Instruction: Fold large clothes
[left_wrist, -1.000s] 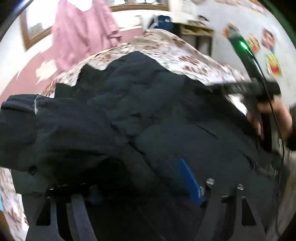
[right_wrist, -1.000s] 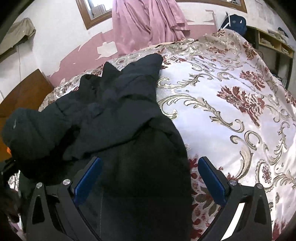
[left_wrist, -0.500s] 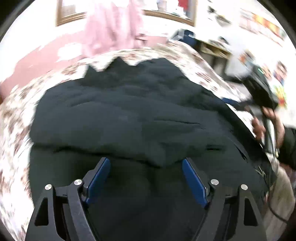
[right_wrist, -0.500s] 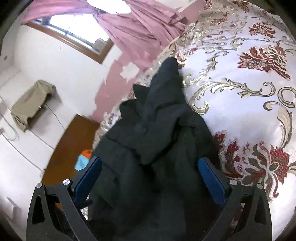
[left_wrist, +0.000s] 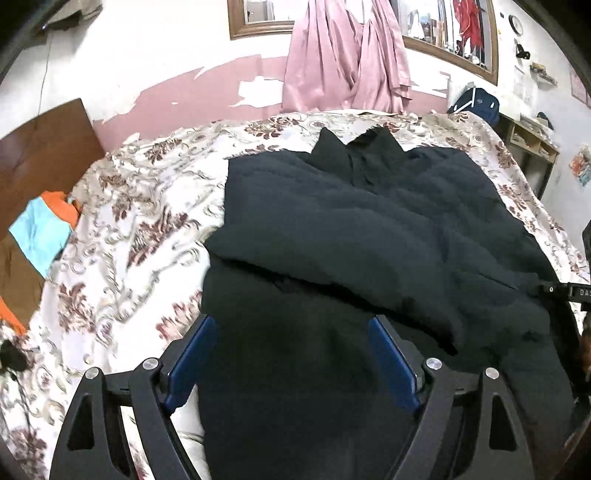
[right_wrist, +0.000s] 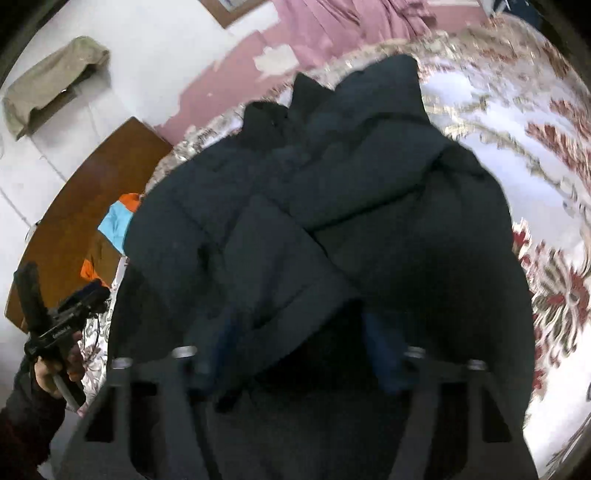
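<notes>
A large black padded jacket (left_wrist: 351, 229) lies spread on the floral bedspread (left_wrist: 140, 221), collar toward the far wall, with a sleeve folded across its body. My left gripper (left_wrist: 293, 358) hovers over the near hem. Its jaws are opening, with fabric below them but not pinched. In the right wrist view the jacket (right_wrist: 332, 184) fills the middle. My right gripper (right_wrist: 303, 354) is blurred and its jaws are closing on a bunched fold of the jacket. A hand holds the left gripper (right_wrist: 55, 325) at the lower left of that view.
A pink curtain (left_wrist: 343, 55) hangs on the far wall above the bed. On the left stands a brown headboard (left_wrist: 37, 155), with an orange and blue cloth (left_wrist: 40, 229) lying by it. A shelf (left_wrist: 532, 144) and a dark backpack (left_wrist: 476, 101) stand at the right.
The left gripper let go of a dark bundle of jacket, opened wider and swung back over the near hem. The right gripper's jaws went from wide open to closing around a jacket fold.
</notes>
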